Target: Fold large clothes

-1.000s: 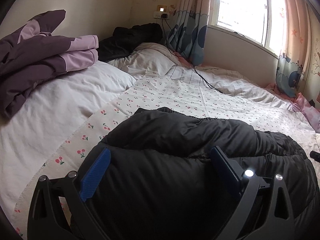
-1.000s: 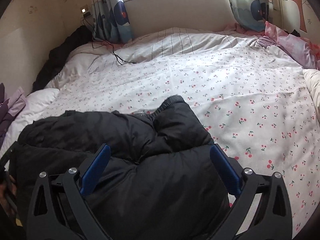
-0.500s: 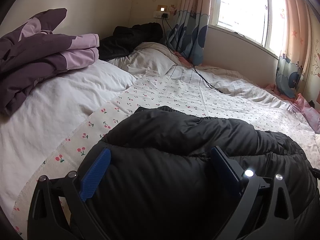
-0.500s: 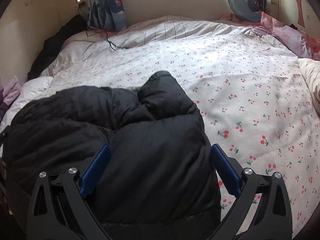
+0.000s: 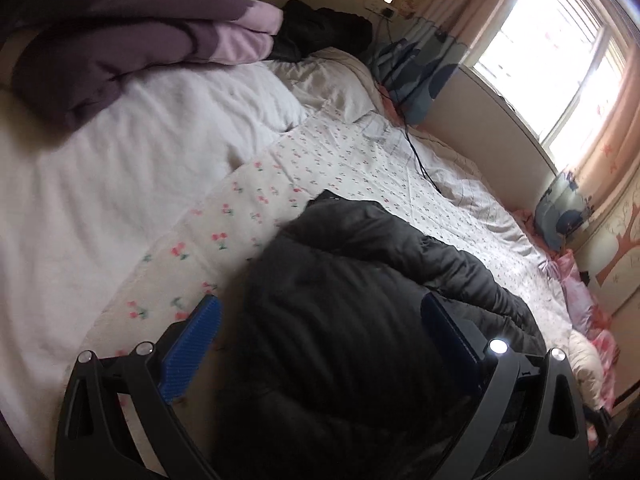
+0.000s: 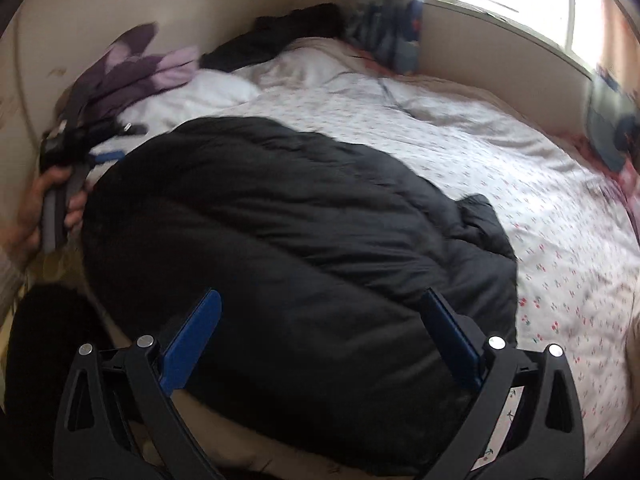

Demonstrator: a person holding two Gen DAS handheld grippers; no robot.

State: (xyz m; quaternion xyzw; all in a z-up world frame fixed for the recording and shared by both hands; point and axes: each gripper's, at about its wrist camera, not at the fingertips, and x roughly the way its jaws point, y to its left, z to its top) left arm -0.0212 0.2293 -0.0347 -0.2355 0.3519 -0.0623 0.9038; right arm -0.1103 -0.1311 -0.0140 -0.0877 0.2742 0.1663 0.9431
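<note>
Cherry-print bedsheet point(image 5: 360, 168), white pillow point(image 5: 120, 168), purple folded garment point(image 5: 120, 40), patterned curtains point(image 5: 420, 68), bright window point(image 5: 560, 60), black cable point(image 5: 416, 156)

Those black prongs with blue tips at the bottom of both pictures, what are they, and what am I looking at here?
They are handheld grippers, not a robot arm: a person holds one in each hand, and each carries a wide-angle camera looking forward along its two fingers. One picture comes from the left gripper, the other from the right gripper. In the right view you can see the person's hand holding the other tool. Both grippers are open and hold nothing. Between their fingers lies a puffy black jacket, bundled on a bed with a cherry-print sheet. Farther back are a purple garment, a white pillow, another dark garment by the wall, and a curtained window.
</note>
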